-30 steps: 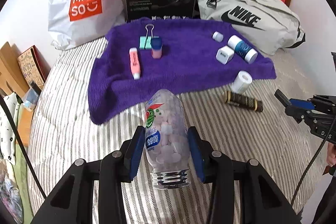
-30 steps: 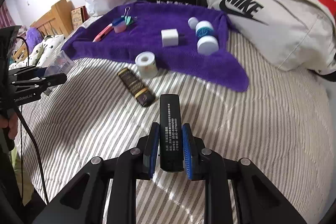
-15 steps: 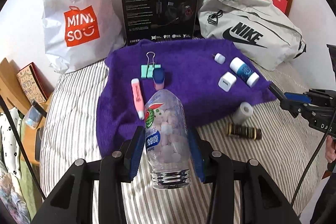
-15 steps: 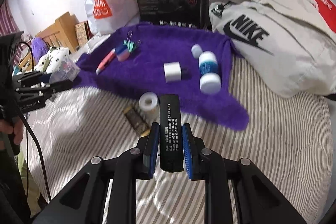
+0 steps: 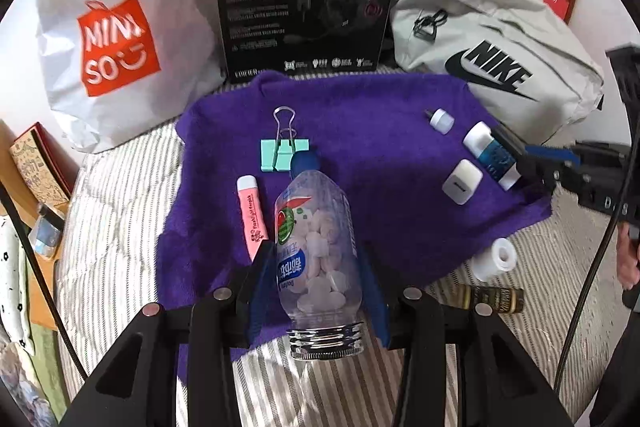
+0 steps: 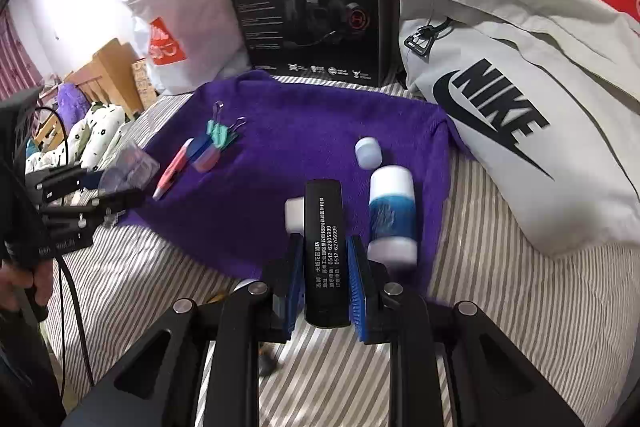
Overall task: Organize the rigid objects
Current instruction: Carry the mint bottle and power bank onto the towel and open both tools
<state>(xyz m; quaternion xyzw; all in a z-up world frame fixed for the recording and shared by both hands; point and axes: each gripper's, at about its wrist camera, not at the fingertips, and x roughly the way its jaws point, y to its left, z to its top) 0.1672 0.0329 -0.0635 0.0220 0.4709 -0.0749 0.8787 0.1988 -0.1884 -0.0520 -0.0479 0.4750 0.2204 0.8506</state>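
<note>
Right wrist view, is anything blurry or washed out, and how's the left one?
Right wrist view: the white bag is blown out by backlight and the blue-labelled bottle is smeared at its near end. Left wrist view: evenly lit, the Miniso logo slightly soft, edges bent by the fisheye.

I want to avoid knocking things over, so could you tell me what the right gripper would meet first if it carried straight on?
Probably the white cube just ahead of the black box that the right gripper holds, though depth is unclear.
</note>
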